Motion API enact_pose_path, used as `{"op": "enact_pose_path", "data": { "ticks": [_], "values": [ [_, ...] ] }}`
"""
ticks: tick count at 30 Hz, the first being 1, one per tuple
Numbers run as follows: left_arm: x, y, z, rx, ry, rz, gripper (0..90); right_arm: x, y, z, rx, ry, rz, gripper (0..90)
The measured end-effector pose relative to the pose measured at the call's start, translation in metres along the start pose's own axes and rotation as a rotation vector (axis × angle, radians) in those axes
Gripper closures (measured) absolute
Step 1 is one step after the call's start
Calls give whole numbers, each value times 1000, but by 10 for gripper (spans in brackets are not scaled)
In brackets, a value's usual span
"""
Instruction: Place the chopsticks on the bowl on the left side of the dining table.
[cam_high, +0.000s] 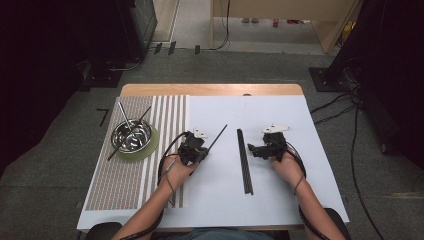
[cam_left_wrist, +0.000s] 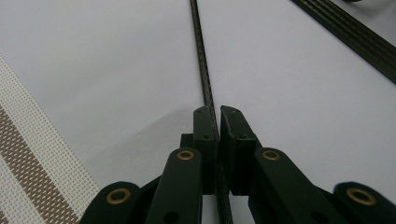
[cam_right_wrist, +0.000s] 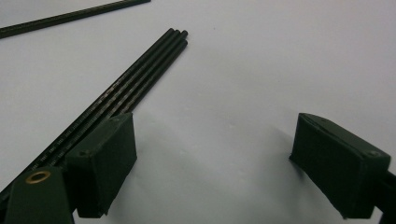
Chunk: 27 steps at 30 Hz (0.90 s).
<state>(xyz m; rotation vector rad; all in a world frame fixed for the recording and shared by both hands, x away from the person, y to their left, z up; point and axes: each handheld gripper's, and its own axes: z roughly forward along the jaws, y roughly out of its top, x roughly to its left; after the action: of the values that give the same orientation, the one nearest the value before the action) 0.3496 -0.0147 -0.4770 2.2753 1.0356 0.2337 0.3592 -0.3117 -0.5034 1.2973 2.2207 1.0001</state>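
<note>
The left tongs (cam_left_wrist: 218, 114) stand nearly shut on a single black rod (cam_left_wrist: 201, 60), their jaws pinching it near its near end. In the left gripper view the rod runs straight away from the jaws over the white sheet, its far end cut off by the top of the frame and its near end hidden between the linkages. From the high view the left tongs (cam_high: 200, 150) sit near the middle of the bench (cam_high: 210, 90), and the rod (cam_high: 218, 136) slants up and to the right toward the far edge, its long axis diagonal.

The right tongs (cam_right_wrist: 212, 158) gape wide with nothing between the jaws, only bare white sheet. The left-hand jaw in that view covers the near part of a bundle of black rods (cam_right_wrist: 140, 70), whose squared-off ends point away toward the top of the frame. In the high view the right tongs (cam_high: 252, 149) hover just right of the bundle (cam_high: 244, 160), which lies lengthwise from the far side toward the near edge, slightly right of centre.

At the left edge a striped woven mat (cam_high: 145, 165) carries a green coaster (cam_high: 150, 147) and a steel bowl (cam_high: 131, 135) with thin sticks (cam_high: 125, 116) leaning in it; their make is too small to tell.
</note>
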Motion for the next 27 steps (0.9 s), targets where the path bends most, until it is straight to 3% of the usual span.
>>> {"op": "enact_pose_path", "data": {
  "ticks": [6,17,27],
  "values": [
    [0,-1,1,-6,2,-1,862,0,0,0,0,-1,0,137],
    [4,-1,1,-9,-20,-49,873,0,0,0,0,0,0,137],
    [5,1,-1,-4,-24,-42,876,0,0,0,0,0,0,136]
  ]
}}
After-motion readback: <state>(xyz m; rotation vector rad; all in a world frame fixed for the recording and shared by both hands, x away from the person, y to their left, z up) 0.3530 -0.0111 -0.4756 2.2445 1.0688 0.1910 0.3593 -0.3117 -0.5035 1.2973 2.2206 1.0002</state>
